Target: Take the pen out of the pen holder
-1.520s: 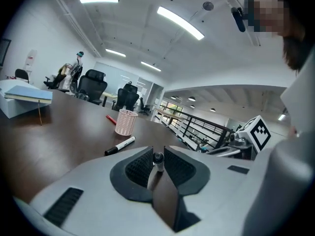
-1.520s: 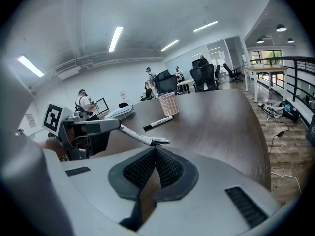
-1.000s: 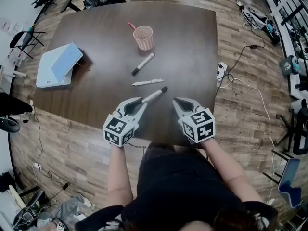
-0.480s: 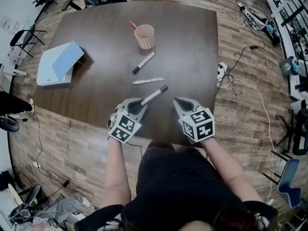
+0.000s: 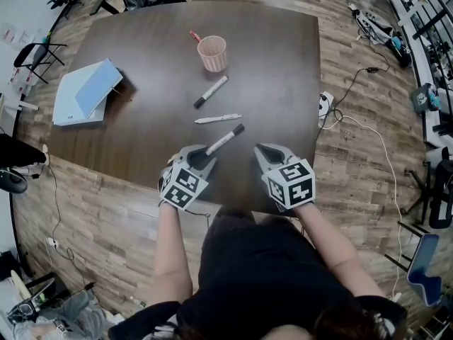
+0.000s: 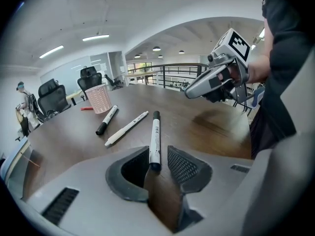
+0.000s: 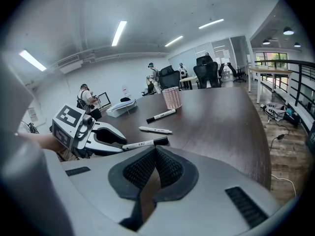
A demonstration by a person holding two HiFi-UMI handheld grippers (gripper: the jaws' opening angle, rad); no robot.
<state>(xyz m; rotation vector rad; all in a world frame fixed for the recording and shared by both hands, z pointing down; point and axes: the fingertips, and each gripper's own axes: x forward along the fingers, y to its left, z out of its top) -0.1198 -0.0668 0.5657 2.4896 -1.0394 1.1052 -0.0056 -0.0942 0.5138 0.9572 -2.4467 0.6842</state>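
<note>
While its tail end sits between the left tool's point(image 5: 204, 151) opening jaws, pads clear of it, the pen point(image 5: 225, 140) lies flat on the tabletop point(image 5: 283, 69) at lower centre, black cap pointing upper right. A second ago that tool was rolled differently; the pen has barely shifted. The right tool point(image 5: 263, 151) hovers beside it, jaws together. A white pen point(image 5: 218, 119), a marker point(image 5: 211, 92) and the holder point(image 5: 211, 54) lie beyond.

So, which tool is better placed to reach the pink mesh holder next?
Probably the left tool: jaws opening around the black-capped white marker, and the pink mesh holder lies nearer its side.
</note>
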